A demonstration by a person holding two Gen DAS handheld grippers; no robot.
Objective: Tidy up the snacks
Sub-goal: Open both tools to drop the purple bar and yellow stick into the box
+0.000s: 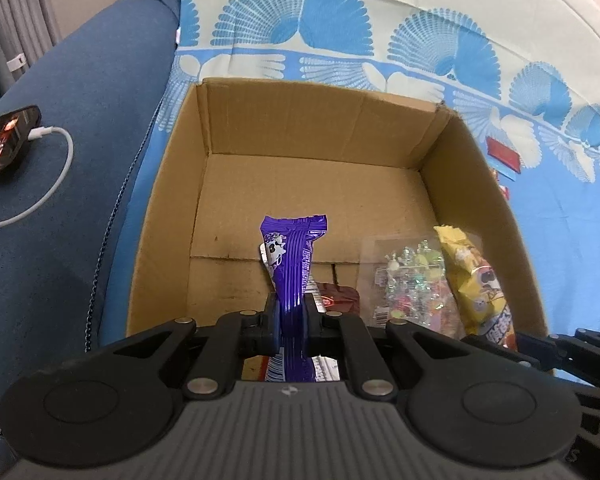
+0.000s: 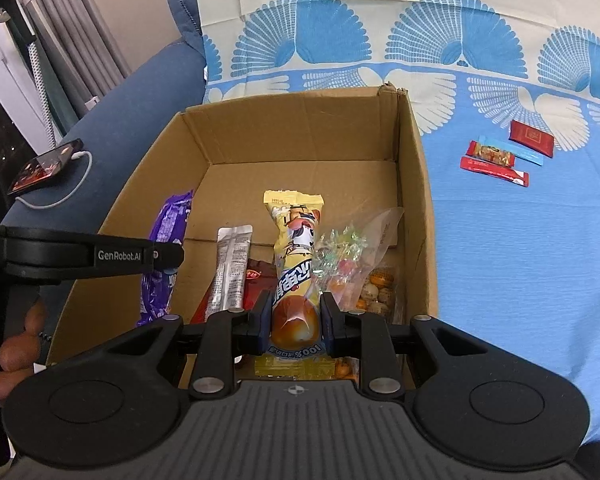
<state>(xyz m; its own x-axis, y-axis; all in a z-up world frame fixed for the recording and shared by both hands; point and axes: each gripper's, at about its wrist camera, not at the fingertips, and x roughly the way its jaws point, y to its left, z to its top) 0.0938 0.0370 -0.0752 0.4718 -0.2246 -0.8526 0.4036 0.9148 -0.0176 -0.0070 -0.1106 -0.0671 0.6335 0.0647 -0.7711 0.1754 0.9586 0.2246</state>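
The left gripper (image 1: 291,322) squeezes a purple snack pack (image 1: 294,264) and the right gripper (image 2: 294,326) squeezes a yellow snack pack (image 2: 294,264), both held over the near end of the cardboard box (image 2: 414,184). This looks like the putting-in step. Next, each gripper should let go so its pack drops beside the candy bag (image 2: 356,252); a few small snacks (image 2: 496,156) wait on the bed outside the box, on its right side.

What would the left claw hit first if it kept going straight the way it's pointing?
Probably the bare cardboard floor of the box. The left claw, shut on a purple snack packet, points down into it; depth is hard to judge.
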